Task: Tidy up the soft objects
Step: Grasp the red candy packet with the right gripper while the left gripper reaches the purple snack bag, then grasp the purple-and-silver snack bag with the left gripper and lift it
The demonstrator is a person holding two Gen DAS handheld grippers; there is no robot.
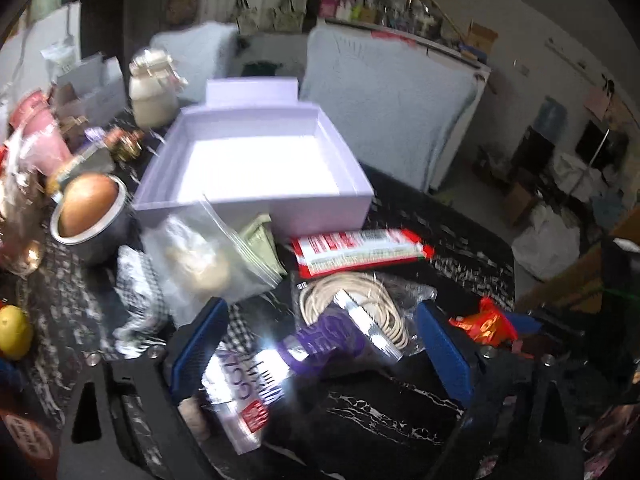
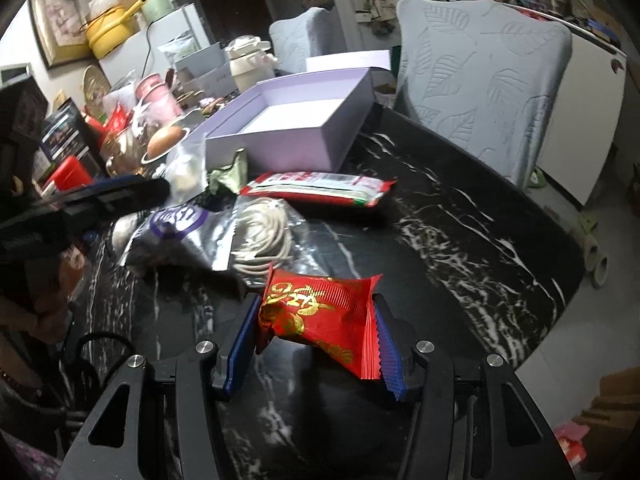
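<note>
An open lavender box (image 1: 256, 168) stands on the black marble table, also in the right wrist view (image 2: 296, 120). My left gripper (image 1: 320, 344) is open, its blue fingers either side of a shiny purple-and-silver packet (image 1: 280, 364) lying on the table. My right gripper (image 2: 316, 332) is shut on a red packet with gold print (image 2: 320, 316), also seen in the left wrist view (image 1: 484, 322). The purple packet shows in the right wrist view (image 2: 180, 224).
A bagged coil of white cord (image 1: 360, 300), a long red-and-white snack bar (image 1: 360, 248), a clear zip bag (image 1: 200, 256), a checked cloth (image 1: 140, 280) and a green packet (image 1: 260, 240) lie before the box. A mug (image 1: 88, 216) and clutter stand at left. Two covered chairs (image 2: 480, 80) stand behind.
</note>
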